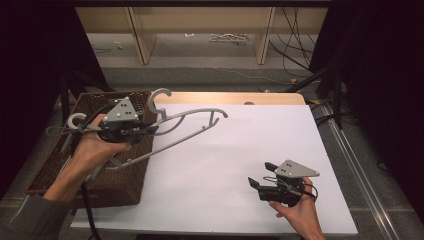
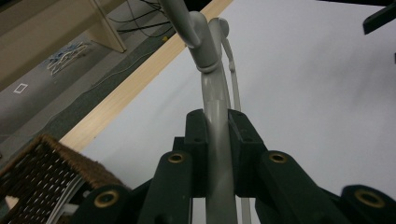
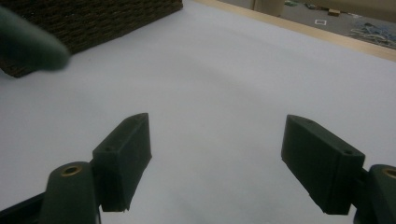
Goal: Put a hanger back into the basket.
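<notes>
A grey plastic hanger (image 1: 175, 141) hangs in the air, partly over the wicker basket (image 1: 100, 175) and partly over the white table (image 1: 225, 150). My left gripper (image 1: 151, 130) is shut on it near the hook. In the left gripper view the hanger's curved arm (image 2: 217, 140) runs up between the two closed jaws of the left gripper (image 2: 217, 122). My right gripper (image 1: 261, 174) stands open low over the table's front right, nothing between its fingers. In its own view the right gripper (image 3: 217, 154) has its jaws wide apart above bare white surface.
The basket (image 3: 93, 18) at the table's left holds more grey hangers, with one hook (image 1: 71, 121) sticking up behind my left hand. A wooden table edge (image 2: 140, 88) runs along the far side. Shelving legs and cables lie on the floor beyond.
</notes>
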A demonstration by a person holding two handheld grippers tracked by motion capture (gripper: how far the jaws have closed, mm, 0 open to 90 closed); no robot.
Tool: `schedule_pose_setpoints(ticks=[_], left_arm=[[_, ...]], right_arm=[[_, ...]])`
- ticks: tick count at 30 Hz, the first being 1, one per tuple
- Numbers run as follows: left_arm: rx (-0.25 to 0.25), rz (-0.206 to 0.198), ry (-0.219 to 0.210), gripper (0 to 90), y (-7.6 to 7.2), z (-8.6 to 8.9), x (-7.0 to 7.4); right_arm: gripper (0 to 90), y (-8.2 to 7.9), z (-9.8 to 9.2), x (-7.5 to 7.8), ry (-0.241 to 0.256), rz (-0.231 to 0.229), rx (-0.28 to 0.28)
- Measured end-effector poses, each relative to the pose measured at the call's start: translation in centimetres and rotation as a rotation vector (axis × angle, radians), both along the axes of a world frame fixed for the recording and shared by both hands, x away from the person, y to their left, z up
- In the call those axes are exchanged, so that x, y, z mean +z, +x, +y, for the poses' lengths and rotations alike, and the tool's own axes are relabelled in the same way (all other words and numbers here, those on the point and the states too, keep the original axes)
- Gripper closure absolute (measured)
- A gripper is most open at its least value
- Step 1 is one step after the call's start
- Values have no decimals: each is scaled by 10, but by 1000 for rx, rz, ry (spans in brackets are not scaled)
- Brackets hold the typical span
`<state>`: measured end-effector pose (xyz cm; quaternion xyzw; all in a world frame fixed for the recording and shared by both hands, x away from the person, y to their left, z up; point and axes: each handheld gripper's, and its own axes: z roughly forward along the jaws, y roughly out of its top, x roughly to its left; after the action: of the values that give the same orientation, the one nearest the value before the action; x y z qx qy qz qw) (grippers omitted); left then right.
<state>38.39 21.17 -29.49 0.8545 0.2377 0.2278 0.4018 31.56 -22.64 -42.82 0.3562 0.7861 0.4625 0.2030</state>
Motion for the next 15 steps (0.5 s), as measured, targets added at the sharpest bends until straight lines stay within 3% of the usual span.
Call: schedule_pose_setpoints(ticks=[4,5,7,14,15], left_arm=[[46,-8,0,796,2,22,-2],[56,-30,5,796,4,27,-1],[83,-15,-10,796,3,36,-2],[168,-23,-30,797,4,68,-3],[173,-24,-10,797,4,73,-2]], right_arm=[[251,0,0,0,1,-1,2],[251,0,0,0,1,-1,1],[248,0,0,0,0,-1,1],[246,0,1,-1,0,1,2],[246,0,1,-1,-1,1,3]])
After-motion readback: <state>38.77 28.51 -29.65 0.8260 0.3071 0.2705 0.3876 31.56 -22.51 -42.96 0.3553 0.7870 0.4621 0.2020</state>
